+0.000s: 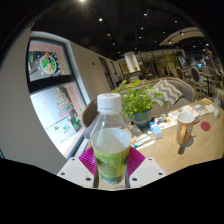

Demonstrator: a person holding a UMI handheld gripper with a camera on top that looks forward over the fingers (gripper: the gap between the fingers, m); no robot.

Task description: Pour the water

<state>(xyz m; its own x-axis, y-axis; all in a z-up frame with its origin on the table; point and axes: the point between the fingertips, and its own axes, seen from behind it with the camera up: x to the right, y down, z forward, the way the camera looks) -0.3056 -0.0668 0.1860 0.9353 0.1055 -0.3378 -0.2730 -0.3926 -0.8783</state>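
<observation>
Your tongs [111, 170] are pinching a clear plastic bottle [111, 138], with a pink pad [88, 160] pressed on each side of its lower body. The bottle stands upright between the fingers and fills the middle of the view. It has a white cap [109, 102] and a green label [112, 164] around its lower part, and the water inside looks slightly greenish. Just beyond the bottle you have a potted green plant [139, 99] on the wooden tabletop [185, 146]. Further to the right on the same tabletop stands a white cup [186, 119], and near it lies a small pink round thing [205, 126]. Behind the tabletop there is a striped cushion [167, 92] on a seat. To the left of the bottle you see a large window [52, 90] with pictures on the glass.
</observation>
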